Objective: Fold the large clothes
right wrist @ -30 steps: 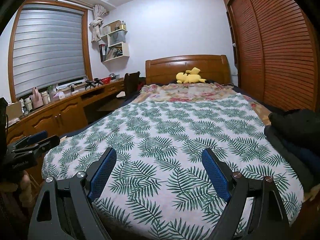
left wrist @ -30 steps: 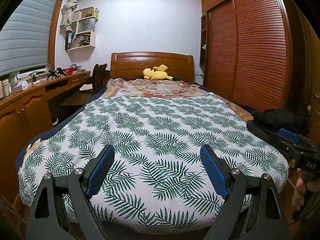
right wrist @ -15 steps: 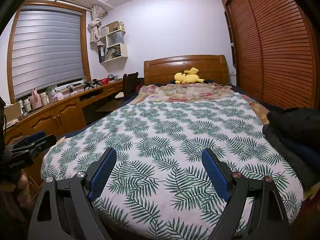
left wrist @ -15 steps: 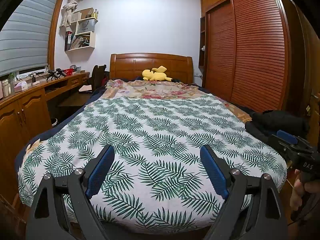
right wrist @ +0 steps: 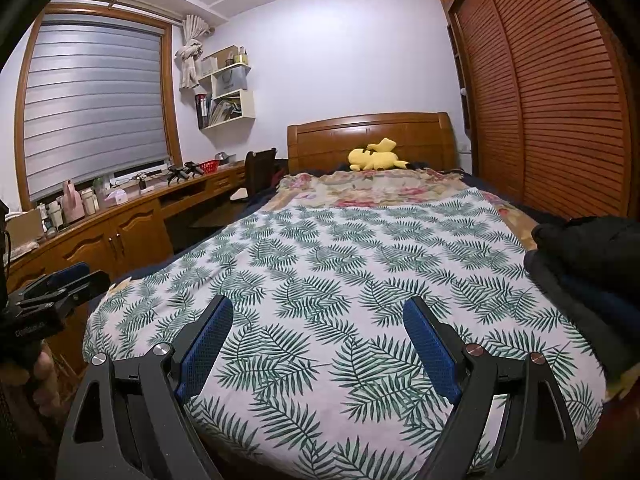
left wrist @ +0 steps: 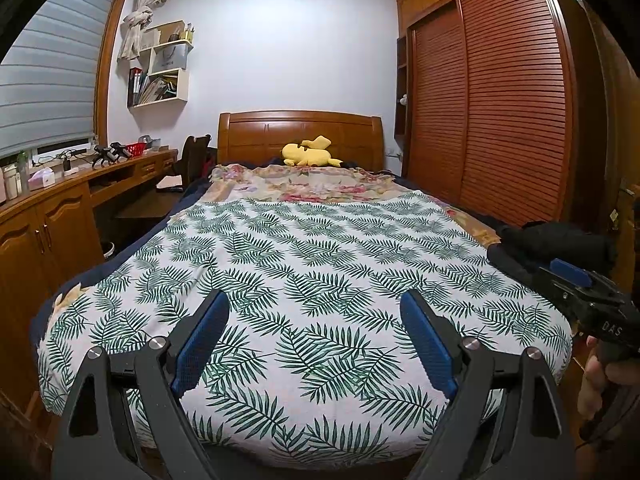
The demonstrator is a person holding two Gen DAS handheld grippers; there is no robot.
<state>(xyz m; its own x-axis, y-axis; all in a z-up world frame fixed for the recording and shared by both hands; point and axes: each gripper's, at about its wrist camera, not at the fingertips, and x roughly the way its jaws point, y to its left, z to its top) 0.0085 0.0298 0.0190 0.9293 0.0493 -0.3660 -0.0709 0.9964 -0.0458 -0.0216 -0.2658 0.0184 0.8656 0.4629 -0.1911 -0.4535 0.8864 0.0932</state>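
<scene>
The left claw (left wrist: 314, 312) is held above the foot edge of the bed (left wrist: 298, 130), its blue-padded fingers (left wrist: 202, 342) spread wide with nothing between them. The right claw (right wrist: 318, 316) is likewise seen above the foot edge, jaws wide apart and empty. In the left wrist view the right claw (left wrist: 576, 280) is also caught at the right edge, with part of a hand (left wrist: 596, 380) on its handle; in the right wrist view the left claw (right wrist: 60, 284) is seen at the left edge.

The bed is covered by a white sheet with green leaf print (left wrist: 304, 280), spread flat over most of the mattress down to the foot edge. A floral blanket (left wrist: 308, 184) is laid across the head end, and a yellow plush toy (left wrist: 308, 154) is set against the headboard.

A pile of dark clothes (right wrist: 588, 264) is heaped on the right edge of the bed, near the foot corner, just beside the right claw but not touched by it. It appears to be made up of black and navy garments, though the separate pieces cannot be told apart in the dim corner of the view.

A wooden desk (right wrist: 132, 208) with bottles is seen along the left wall under a window blind (right wrist: 96, 104), and a slatted wardrobe (left wrist: 500, 112) is set along the right wall.
</scene>
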